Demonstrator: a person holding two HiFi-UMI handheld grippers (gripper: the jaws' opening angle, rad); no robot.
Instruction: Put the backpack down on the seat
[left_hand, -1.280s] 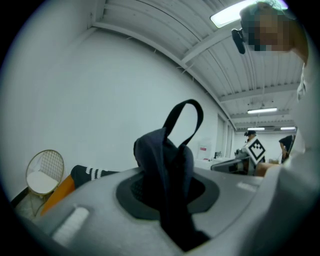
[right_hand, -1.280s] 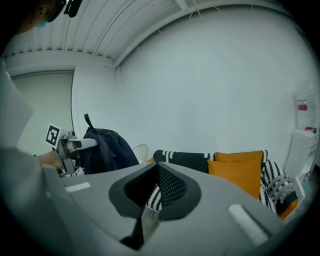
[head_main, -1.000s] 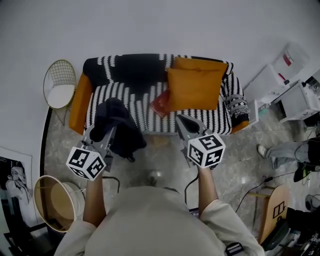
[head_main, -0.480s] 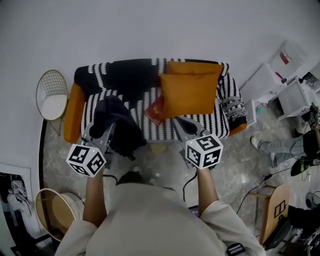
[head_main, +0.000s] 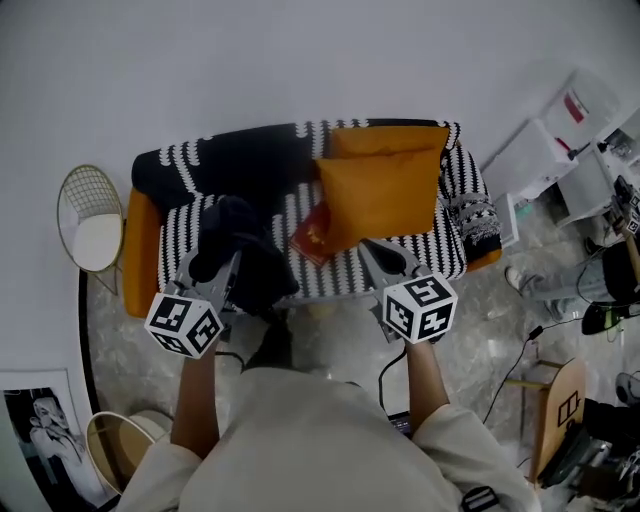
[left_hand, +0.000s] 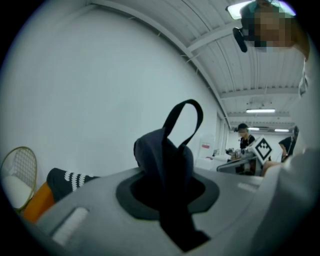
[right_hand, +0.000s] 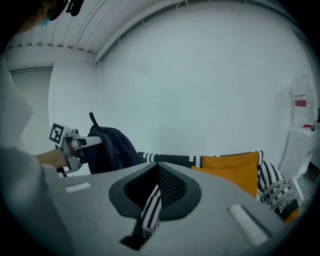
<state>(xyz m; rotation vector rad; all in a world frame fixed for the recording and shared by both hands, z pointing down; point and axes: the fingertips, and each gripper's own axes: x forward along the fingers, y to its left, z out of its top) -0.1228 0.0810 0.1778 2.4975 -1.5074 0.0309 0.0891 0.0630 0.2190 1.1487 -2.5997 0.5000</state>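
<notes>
A dark navy backpack (head_main: 248, 262) hangs from my left gripper (head_main: 208, 268), which is shut on its top fabric. In the left gripper view the bag (left_hand: 165, 160) bulges up between the jaws and its carry loop (left_hand: 186, 117) stands above them. The bag hangs over the left front of the black-and-white striped sofa (head_main: 440, 245). My right gripper (head_main: 388, 260) hovers over the seat's front edge, shut and holding nothing; only a thin slit shows between its jaws (right_hand: 155, 195). From that side the backpack (right_hand: 107, 147) shows at the left.
Two orange cushions (head_main: 385, 185) lean on the sofa's right half, with a red flat item (head_main: 315, 232) beside them and a dark throw (head_main: 230, 165) on the backrest. A wire chair (head_main: 90, 215) stands left, white cabinets (head_main: 560, 150) right, a basket (head_main: 120, 450) near left.
The sofa has drawn closer and shifted down in the head view. Both grippers and the backpack now sit further over the seat's front edge. The grip on the bag is unchanged.
</notes>
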